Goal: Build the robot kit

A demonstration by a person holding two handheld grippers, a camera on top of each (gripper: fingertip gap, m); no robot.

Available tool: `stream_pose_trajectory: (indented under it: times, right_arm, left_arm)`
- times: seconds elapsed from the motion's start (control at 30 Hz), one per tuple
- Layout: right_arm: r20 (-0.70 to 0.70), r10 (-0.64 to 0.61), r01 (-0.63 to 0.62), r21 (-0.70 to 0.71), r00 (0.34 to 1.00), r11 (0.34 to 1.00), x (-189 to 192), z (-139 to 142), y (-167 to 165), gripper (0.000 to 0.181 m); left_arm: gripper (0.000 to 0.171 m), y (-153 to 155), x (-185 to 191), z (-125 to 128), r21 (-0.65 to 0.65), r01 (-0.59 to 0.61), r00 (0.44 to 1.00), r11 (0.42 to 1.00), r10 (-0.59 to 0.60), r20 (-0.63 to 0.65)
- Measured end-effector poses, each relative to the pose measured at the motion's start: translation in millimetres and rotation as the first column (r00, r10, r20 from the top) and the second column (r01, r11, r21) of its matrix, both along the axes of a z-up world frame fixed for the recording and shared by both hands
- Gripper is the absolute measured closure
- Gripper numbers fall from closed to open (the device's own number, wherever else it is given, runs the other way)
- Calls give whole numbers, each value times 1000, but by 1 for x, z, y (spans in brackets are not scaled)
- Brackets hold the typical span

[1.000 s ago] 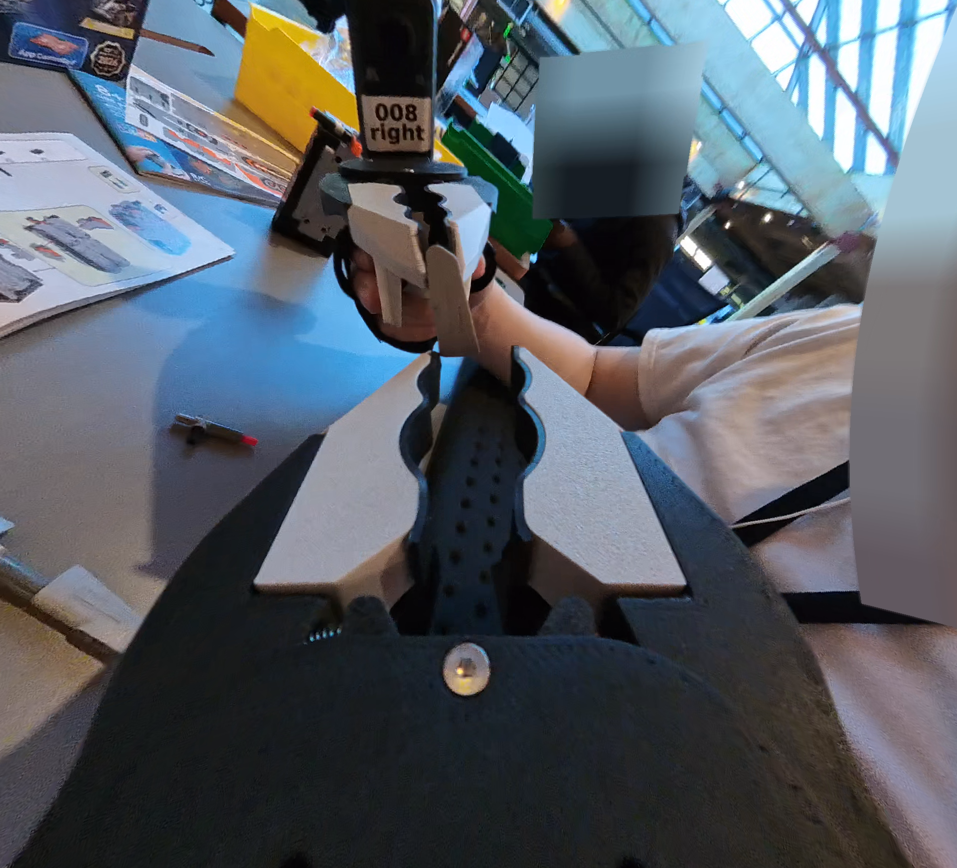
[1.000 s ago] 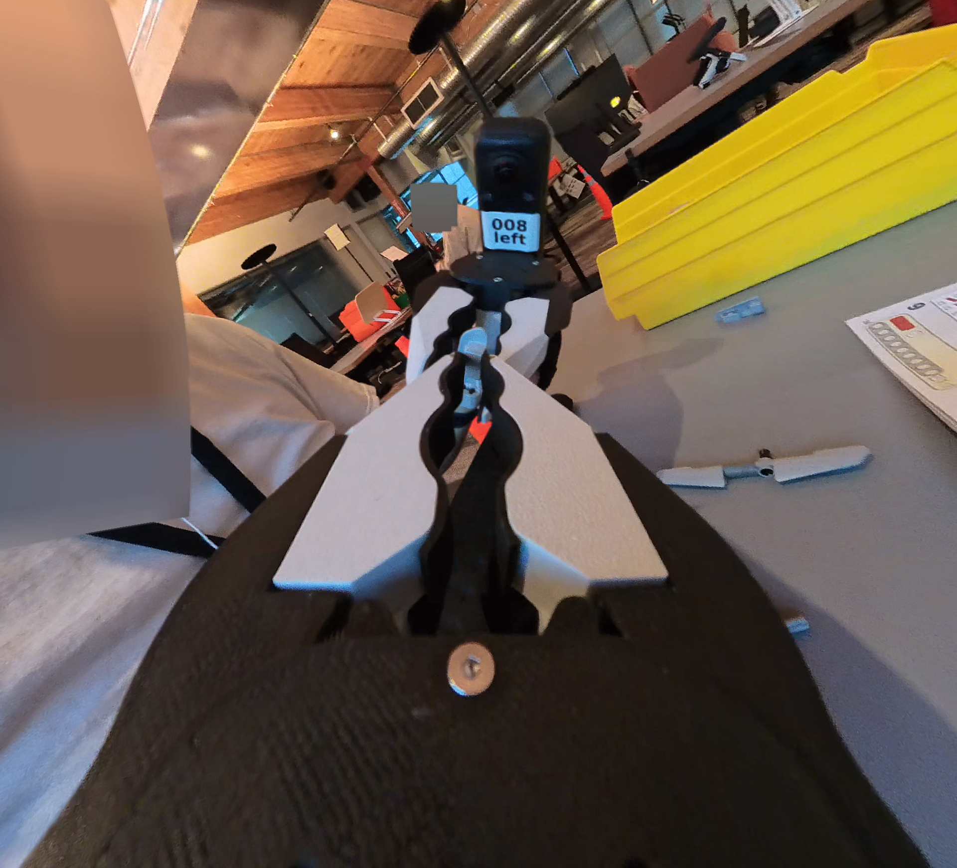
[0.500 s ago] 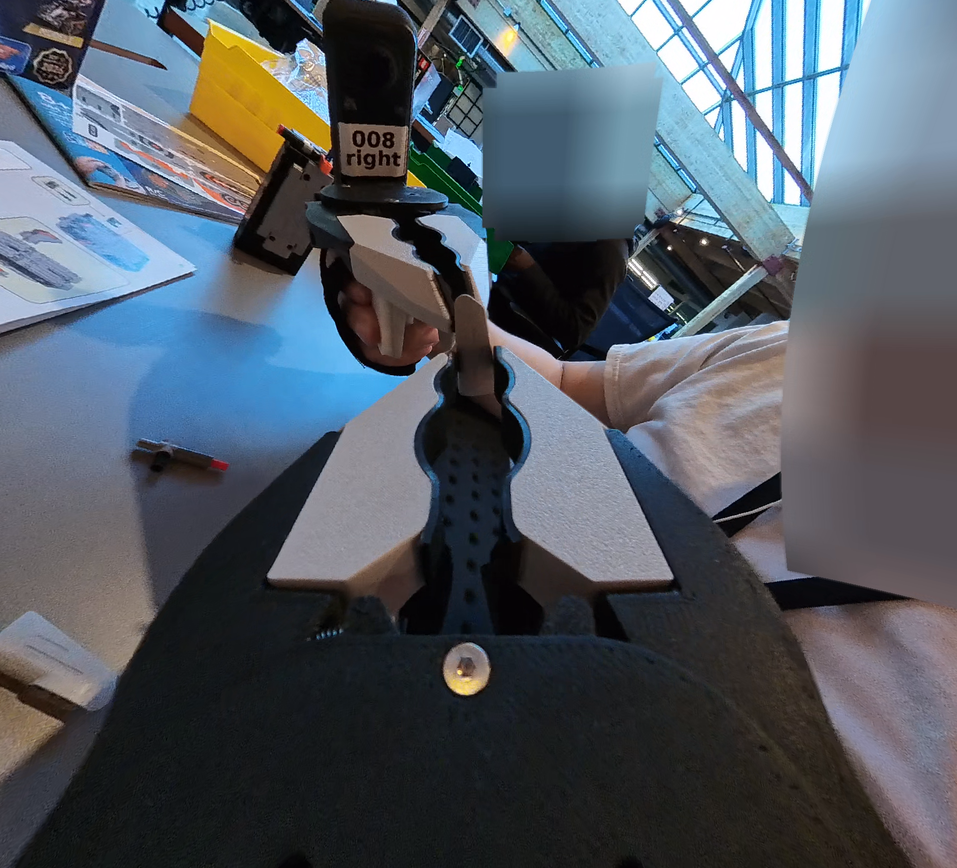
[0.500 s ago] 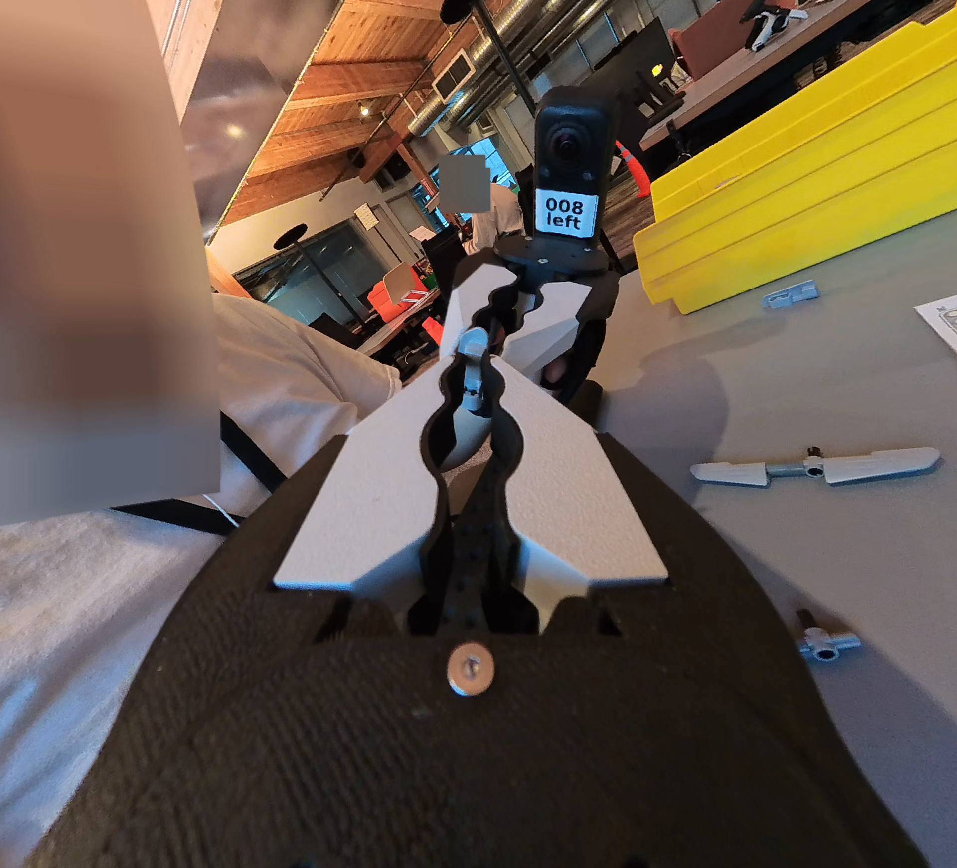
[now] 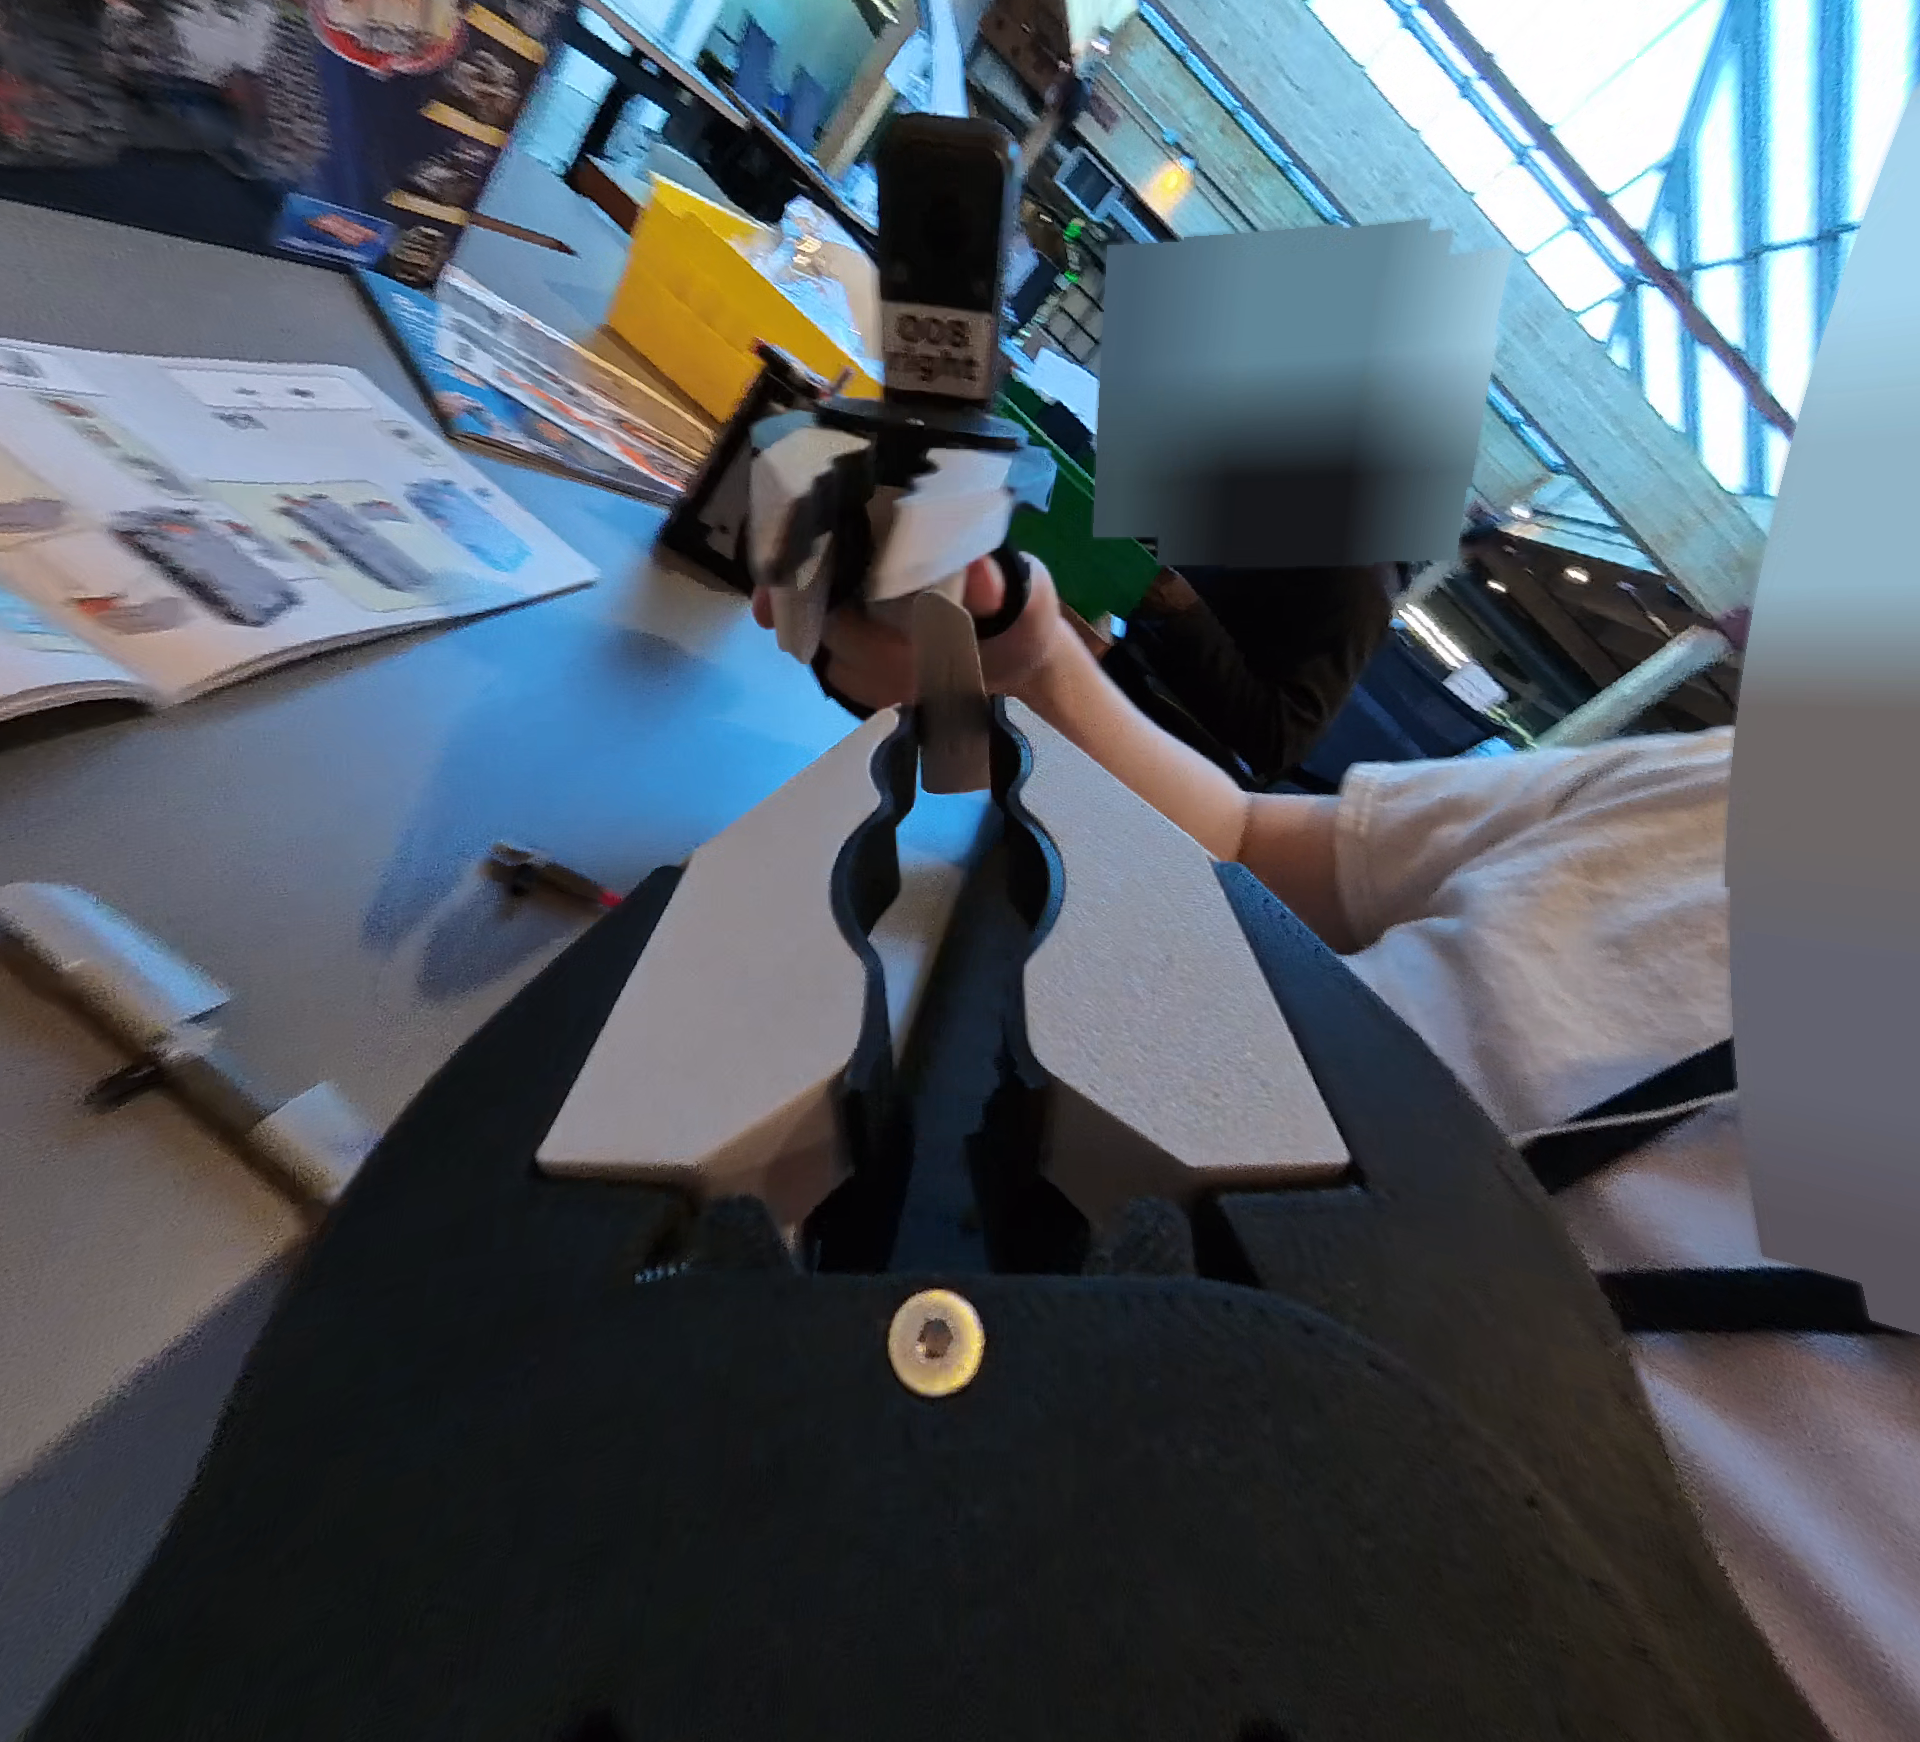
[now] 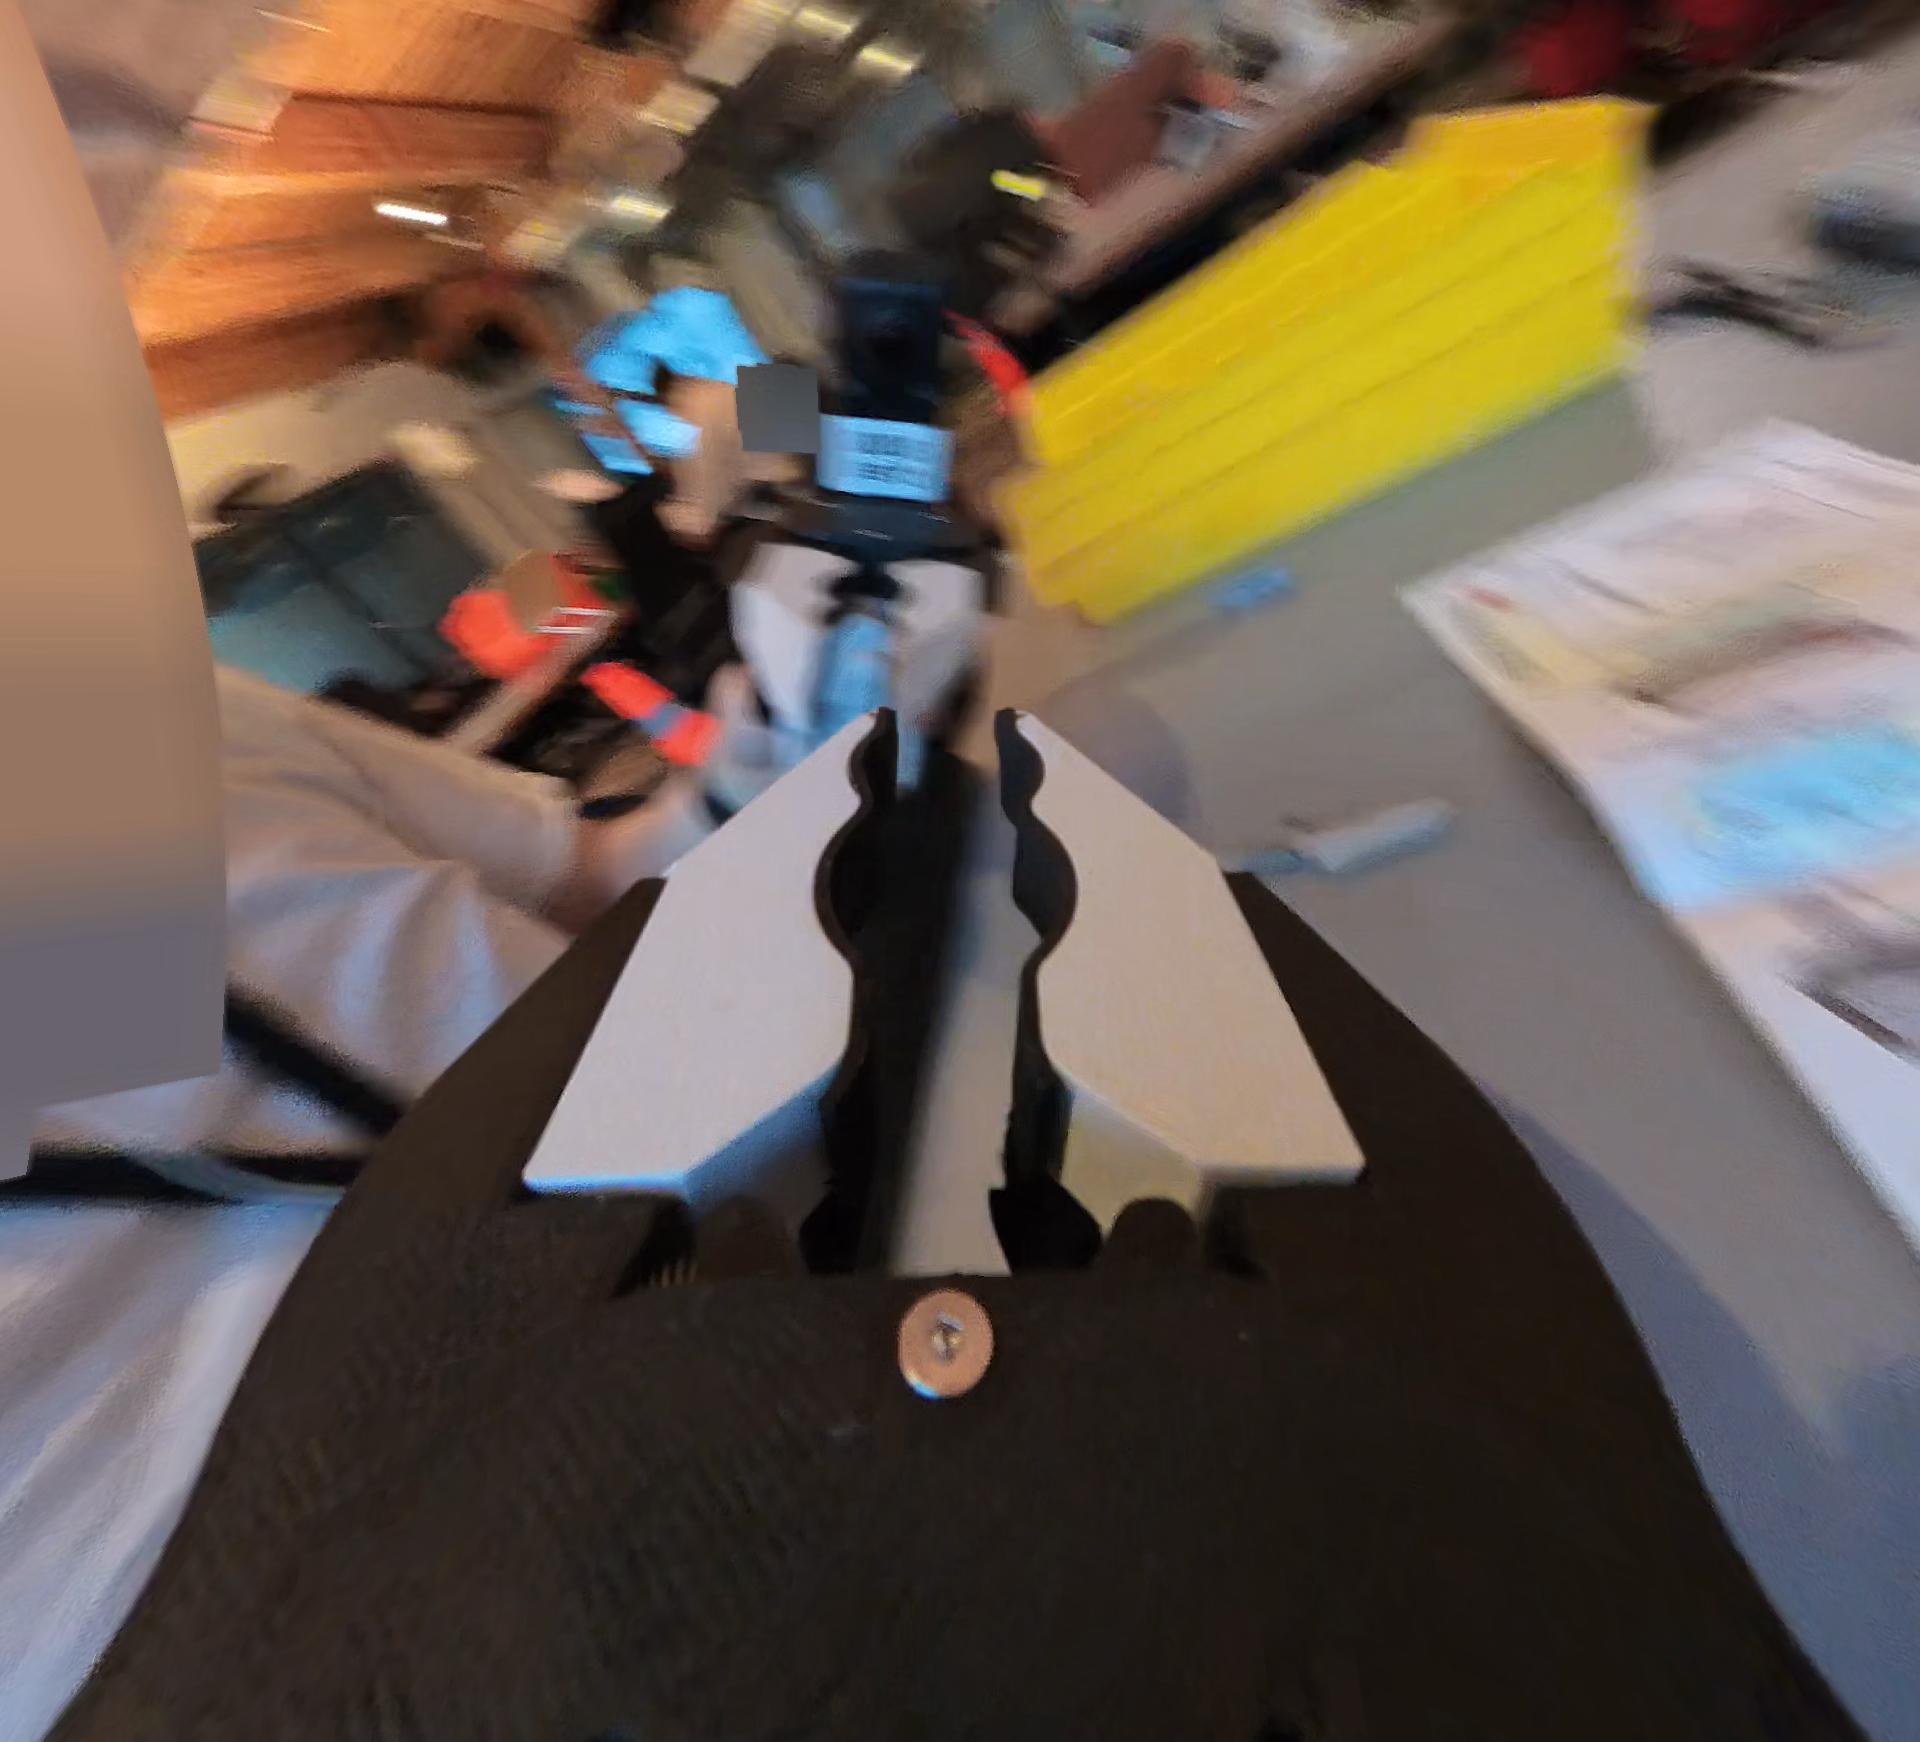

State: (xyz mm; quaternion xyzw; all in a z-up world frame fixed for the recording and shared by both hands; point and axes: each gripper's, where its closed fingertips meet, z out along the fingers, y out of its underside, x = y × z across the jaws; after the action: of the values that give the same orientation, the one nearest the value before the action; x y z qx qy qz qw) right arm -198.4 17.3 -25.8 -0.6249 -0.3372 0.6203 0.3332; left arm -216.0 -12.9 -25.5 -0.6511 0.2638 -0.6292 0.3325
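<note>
In the left wrist view my left gripper [image 5: 954, 721] is shut on a flat grey blade-shaped piece [image 5: 948, 705] that sticks out past its fingertips. The right gripper [image 5: 873, 570] is beyond it, held in a hand, with its jaws apart. The right wrist view is heavily blurred. There my right gripper [image 6: 943, 726] has its jaws apart with nothing between them. The left gripper [image 6: 883, 643] faces it a short way off with the pale piece [image 6: 862, 664] at its tips.
On the grey table [image 5: 312, 809] lie an open instruction booklet [image 5: 239, 497], a small dark pin with a red tip [image 5: 551, 882] and a long grey part [image 5: 125, 986]. A yellow bin [image 6: 1330, 383] and a printed box [image 5: 312, 30] stand behind. Another grey blade part [image 6: 1371, 835] lies to the right. Only a small space, under 4 cm, lies between the two pairs of fingers.
The right gripper brought the grey piece to the left gripper's tips. The left gripper closed on it. The right gripper let go and has drawn back, moving fast.
</note>
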Motion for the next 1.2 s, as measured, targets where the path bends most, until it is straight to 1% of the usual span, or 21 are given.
stream_pose_trajectory:
  times: [0.03,0.07,0.1,0.13,0.17,0.27,0.37,0.4,0.5,0.6,0.7,0.8,0.87,0.93,0.97,1.03,1.07,1.1,1.13,1.17,1.2]
  right_arm:
    - [133,-111,112,1,985,994,7,-21,18,165]
    - [265,-203,203,26,943,979,17,-43,32,165]
    - [369,-258,254,59,893,965,25,-61,40,166]
    - [445,-285,283,73,849,956,30,-77,43,166]
    - [490,-287,293,68,823,954,31,-88,42,167]
    - [560,-247,300,-3,791,954,25,-111,37,172]
    - [609,-198,291,-56,768,955,21,-126,29,168]
    - [628,-200,294,-49,752,954,20,-128,27,165]
    - [687,-251,288,63,682,956,19,-131,23,165]
    - [726,-289,284,134,624,950,18,-134,19,161]
    - [767,-340,261,230,545,938,18,-136,17,158]
    - [781,-373,240,289,501,927,14,-137,16,157]
    - [783,-366,230,287,502,930,13,-138,14,157]
    - [774,-348,243,255,529,936,14,-137,15,158]
    - [769,-331,244,232,547,942,15,-136,16,159]
    - [758,-251,203,159,602,966,15,-135,14,159]
    - [745,-193,146,129,639,981,13,-132,12,159]
    - [735,-130,57,123,665,991,14,-129,9,159]
    - [732,-69,-52,141,678,989,16,-127,7,158]
    - [738,-28,-149,173,675,974,22,-126,7,158]
    - [748,-18,-199,200,663,959,29,-125,13,158]
  left_arm:
    - [160,5,-5,-2,7,-41,999,999,41,-18]
    - [160,10,-9,-4,19,-77,996,997,77,-36]
    - [160,13,-14,-6,33,-106,993,994,108,-54]
    - [160,14,-17,-7,47,-127,989,991,130,-69]
    - [160,15,-19,-8,58,-142,986,988,146,-83]
    - [160,15,-22,-7,78,-156,982,985,163,-99]
    - [160,11,-21,-8,89,-151,980,984,161,-118]
    - [160,10,-21,-8,94,-152,979,984,163,-124]
    - [160,8,-23,-7,106,-157,976,982,171,-138]
    - [160,7,-24,-3,108,-158,976,982,172,-133]
    - [160,6,-26,-3,116,-166,972,979,182,-148]
    - [160,4,-29,-3,137,-179,965,974,201,-168]
    - [160,3,-31,-3,148,-185,962,972,210,-177]
    - [160,1,-32,-3,145,-184,961,972,208,-180]
    - [160,0,-33,-3,142,-182,961,973,207,-182]
    - [160,0,-35,-4,140,-185,961,973,209,-184]
    - [160,0,-37,-4,140,-186,960,973,210,-185]
    - [160,0,-38,-4,140,-188,960,972,212,-185]
    - [160,0,-39,-3,139,-188,960,972,212,-183]
    - [160,-1,-40,-2,136,-185,961,973,208,-181]
    - [160,-2,-41,-2,135,-183,962,974,206,-182]
